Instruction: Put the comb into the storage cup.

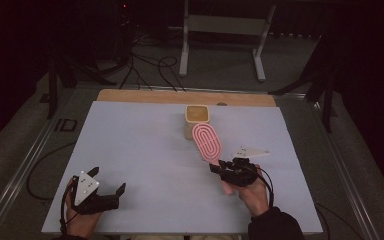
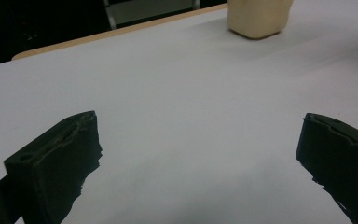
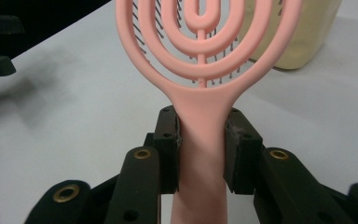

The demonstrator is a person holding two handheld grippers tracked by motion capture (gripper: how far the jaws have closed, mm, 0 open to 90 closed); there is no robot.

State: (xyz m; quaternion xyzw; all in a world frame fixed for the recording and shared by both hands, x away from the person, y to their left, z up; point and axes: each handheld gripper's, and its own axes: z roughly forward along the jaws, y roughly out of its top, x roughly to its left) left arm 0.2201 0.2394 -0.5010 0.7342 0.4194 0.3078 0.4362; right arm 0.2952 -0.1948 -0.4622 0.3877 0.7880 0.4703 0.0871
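I see a white table (image 1: 145, 150) with a wooden strip along its far edge. Far centre stands a beige cup (image 1: 197, 121), upright, open at the top.

My right gripper (image 1: 219, 167) sits right of centre, jaws clamped on the handle of a pink hairbrush (image 1: 207, 141). In the right gripper view the pads (image 3: 168, 140) press both sides of the handle (image 3: 200, 154) just below the oval head. The brush head points away from me, raised above the table, close before the cup; touching it or not, I cannot tell.

My left gripper (image 1: 109, 181) rests near the front left corner, jaws spread wide, bare table between them, well apart from brush and cup
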